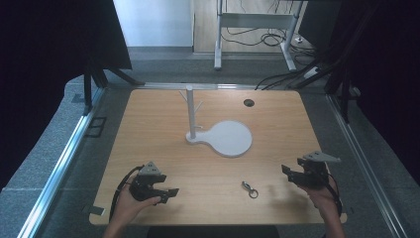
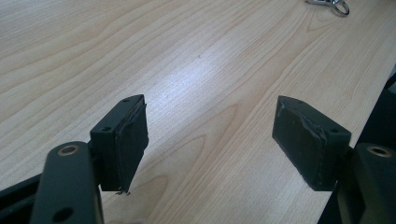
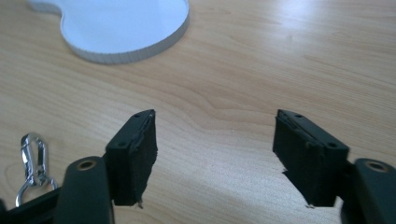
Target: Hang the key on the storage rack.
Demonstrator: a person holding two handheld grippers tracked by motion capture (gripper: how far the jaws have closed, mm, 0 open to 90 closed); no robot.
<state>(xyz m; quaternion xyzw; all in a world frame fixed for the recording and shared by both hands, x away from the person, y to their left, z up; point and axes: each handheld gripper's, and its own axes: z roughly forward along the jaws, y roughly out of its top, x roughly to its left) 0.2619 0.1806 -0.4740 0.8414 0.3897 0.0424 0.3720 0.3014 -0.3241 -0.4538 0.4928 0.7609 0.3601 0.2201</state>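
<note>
A small metal snap clip with a ring [image 1: 249,189] lies on the wooden table [image 1: 163,148] near the front, between my two grippers. Behind it stands a white stand [image 1: 191,115], an upright post with short pegs on a flat rounded base [image 1: 229,138]. My left gripper [image 1: 170,193] is held at the front left, jaws wide apart and pointing right toward the clip. In the left gripper view, the left gripper [image 2: 210,105] is open over bare wood and the clip [image 2: 328,3] lies far ahead. My right gripper [image 1: 287,171] is open at the front right. The right gripper view shows the right gripper [image 3: 215,114] holding nothing, the clip [image 3: 32,161] at lower left and the base [image 3: 126,28] ahead.
A dark round cable hole [image 1: 248,102] sits in the table's far right part. Metal rails [image 1: 64,158] run along both sides of the table. Beyond the far edge stand a desk frame [image 1: 255,22] and loose cables [image 1: 292,74] on the floor.
</note>
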